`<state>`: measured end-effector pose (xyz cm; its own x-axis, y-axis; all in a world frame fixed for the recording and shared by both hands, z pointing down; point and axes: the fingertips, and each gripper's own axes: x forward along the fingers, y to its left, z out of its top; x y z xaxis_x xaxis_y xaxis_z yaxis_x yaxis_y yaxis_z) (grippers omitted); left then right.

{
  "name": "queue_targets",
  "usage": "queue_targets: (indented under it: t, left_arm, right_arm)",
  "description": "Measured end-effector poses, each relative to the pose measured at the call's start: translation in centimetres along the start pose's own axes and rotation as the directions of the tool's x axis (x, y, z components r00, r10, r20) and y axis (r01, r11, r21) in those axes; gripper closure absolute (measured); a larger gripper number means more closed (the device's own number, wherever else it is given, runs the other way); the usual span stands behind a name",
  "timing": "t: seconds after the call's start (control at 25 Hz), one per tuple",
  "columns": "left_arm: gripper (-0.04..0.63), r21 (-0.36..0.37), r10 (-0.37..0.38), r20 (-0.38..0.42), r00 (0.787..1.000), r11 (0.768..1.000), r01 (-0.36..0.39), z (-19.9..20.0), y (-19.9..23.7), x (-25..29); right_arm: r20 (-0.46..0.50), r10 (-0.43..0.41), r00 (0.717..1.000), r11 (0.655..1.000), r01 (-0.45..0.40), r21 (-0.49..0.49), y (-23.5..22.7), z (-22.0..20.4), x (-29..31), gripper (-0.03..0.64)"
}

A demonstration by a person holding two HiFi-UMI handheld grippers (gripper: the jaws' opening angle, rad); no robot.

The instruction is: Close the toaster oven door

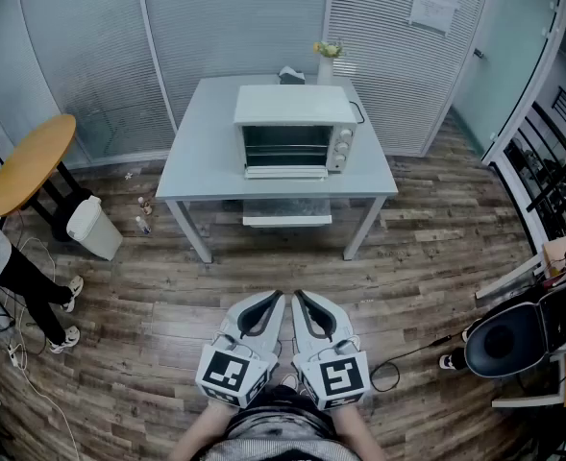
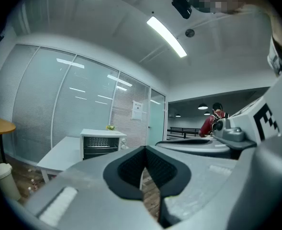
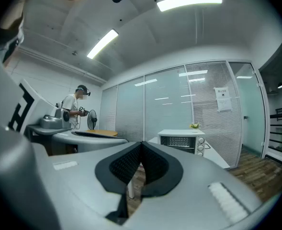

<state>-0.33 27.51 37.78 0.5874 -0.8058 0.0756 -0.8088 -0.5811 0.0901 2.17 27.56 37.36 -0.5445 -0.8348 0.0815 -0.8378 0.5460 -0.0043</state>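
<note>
Head view, two entries.
- Left gripper: jaws pressed fully together, pads meeting, nothing between them. It is held level over the wooden floor.
- Right gripper: likewise closed tight and empty, just beside the left one.

Neither touches any object. Toaster oven: stands on the white table, well apart from both grippers. Its door is folded down open at the front.

An office: glass partition walls with blinds, a posted notice, wood-look floor.
</note>
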Motion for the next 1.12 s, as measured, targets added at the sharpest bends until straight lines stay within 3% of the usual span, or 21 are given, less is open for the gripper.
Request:
queue_targets:
  t: [0.32,0.4,0.6,1.12]
  left_arm:
    - [0.594,0.02,0.028,0.007,1.0,0.999,-0.028,-0.1,-0.1,-0.1]
    - [0.505,0.013,0.027,0.007,1.0,1.0,-0.027,-0.3,-0.1,-0.1]
    - [0.476,0.022,0.024,-0.01,1.0,0.999,-0.024,-1.1,-0.3,0.0]
    - [0.476,0.008,0.059,-0.018,0.998,0.998,-0.059,-1.8,-1.1,0.6]
  right_arm:
    - [0.021,0.006,1.0,1.0,-0.006,0.003,-0.2,0.0,-0.3,0.614]
    - [0.015,0.003,1.0,1.0,-0.004,0.009,-0.4,-0.2,-0.6,0.613]
    - [0.003,-0.004,1.0,1.0,0.004,0.005,-1.1,-0.7,-1.0,0.575]
    - [0.028,0.022,0.999,1.0,-0.022,0.019,-2.4,-1.1,-2.1,0.546]
